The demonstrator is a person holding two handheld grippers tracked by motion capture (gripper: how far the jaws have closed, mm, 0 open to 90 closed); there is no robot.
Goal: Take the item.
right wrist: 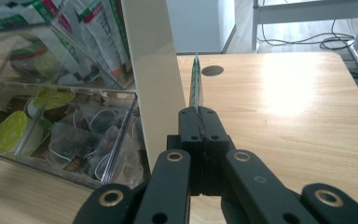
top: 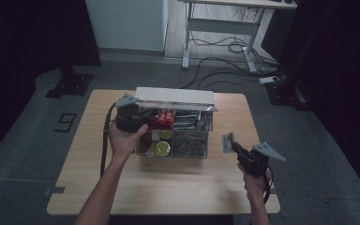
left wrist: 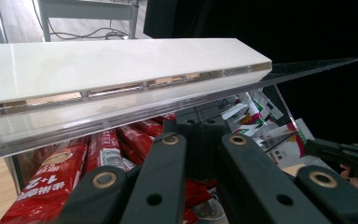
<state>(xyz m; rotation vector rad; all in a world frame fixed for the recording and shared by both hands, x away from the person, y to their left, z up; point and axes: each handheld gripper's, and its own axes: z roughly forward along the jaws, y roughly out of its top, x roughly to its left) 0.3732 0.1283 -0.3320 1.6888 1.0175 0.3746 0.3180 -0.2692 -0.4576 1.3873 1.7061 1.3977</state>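
Clear box (top: 201, 152): sachets (top: 165, 116), teabags (top: 187, 143).

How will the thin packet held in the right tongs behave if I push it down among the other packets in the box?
The packet looks flat, thin and light, so it will probably flex rather than slide in stiffly. Only its lower edge is pinched by the right tongs, so the free end may wobble. The clear box seems crowded; expect snagging.

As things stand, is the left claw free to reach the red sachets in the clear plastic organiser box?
Probably yes: the box's white lid is raised, and the shut left claw sits just under it, with the red sachets directly ahead and nothing between.
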